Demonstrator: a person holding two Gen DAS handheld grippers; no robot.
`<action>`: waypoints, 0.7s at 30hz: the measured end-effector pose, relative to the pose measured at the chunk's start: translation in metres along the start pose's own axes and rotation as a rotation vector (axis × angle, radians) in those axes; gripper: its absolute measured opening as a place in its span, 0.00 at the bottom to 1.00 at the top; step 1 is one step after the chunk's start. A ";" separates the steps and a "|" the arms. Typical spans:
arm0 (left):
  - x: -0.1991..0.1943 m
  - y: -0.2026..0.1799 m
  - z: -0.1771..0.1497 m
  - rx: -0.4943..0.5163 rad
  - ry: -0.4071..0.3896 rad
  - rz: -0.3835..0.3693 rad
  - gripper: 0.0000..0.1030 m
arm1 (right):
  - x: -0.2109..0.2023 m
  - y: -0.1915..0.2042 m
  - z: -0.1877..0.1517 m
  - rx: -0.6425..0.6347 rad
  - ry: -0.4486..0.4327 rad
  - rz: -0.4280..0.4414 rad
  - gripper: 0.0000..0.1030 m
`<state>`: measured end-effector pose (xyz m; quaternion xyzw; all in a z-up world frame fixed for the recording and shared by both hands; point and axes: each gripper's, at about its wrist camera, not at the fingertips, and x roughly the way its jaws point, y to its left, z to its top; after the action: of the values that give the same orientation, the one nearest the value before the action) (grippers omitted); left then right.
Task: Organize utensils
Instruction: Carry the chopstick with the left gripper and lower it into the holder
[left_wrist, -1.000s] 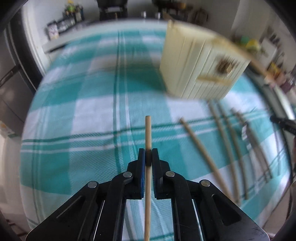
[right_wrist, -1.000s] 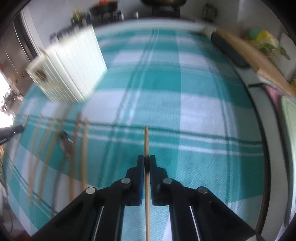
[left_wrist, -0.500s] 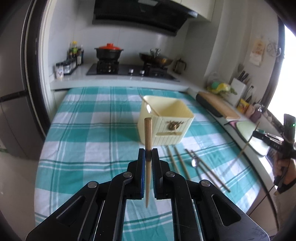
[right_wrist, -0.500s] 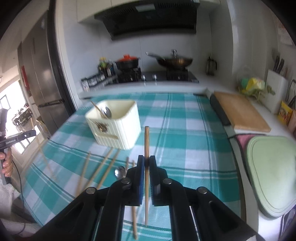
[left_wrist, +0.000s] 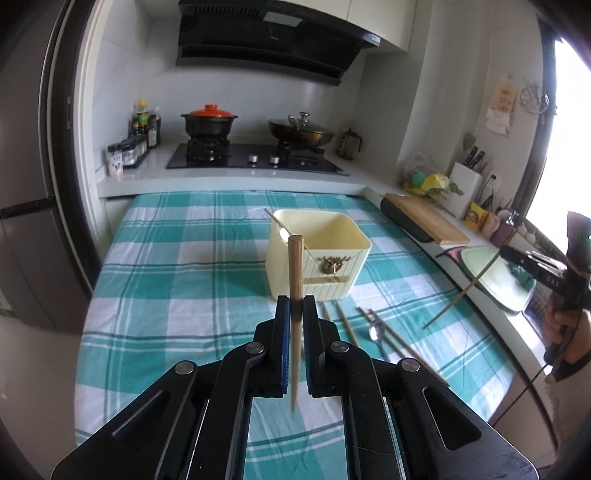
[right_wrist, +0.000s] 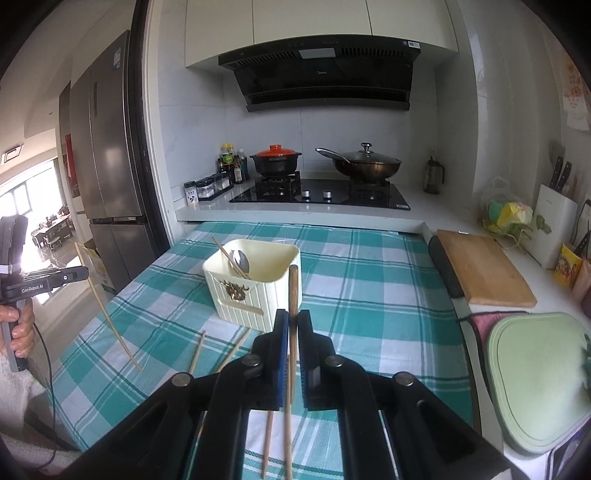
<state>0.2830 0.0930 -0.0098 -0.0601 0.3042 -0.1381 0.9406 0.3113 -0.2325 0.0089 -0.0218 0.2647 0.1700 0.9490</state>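
Right wrist: spoon (right_wrist: 240, 262) half inside holder (right_wrist: 255, 291)

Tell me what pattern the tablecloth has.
The tablecloth is a teal-and-white plaid check, clearest in the right wrist view.

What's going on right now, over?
Left hand-held gripper and right hand-held gripper each shut on a chopstick. Cream holder ahead, spoon inside. Path clear.
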 end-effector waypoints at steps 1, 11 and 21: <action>0.000 0.000 0.001 -0.002 0.001 -0.002 0.05 | 0.001 0.001 0.001 -0.003 -0.002 0.001 0.05; -0.007 -0.001 0.045 0.024 -0.069 -0.003 0.05 | 0.017 0.009 0.030 -0.038 -0.014 -0.002 0.05; 0.009 -0.028 0.148 0.058 -0.323 0.066 0.05 | 0.031 0.046 0.106 -0.144 -0.231 -0.032 0.05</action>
<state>0.3710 0.0678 0.1103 -0.0442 0.1468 -0.1046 0.9826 0.3735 -0.1650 0.0865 -0.0741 0.1403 0.1749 0.9717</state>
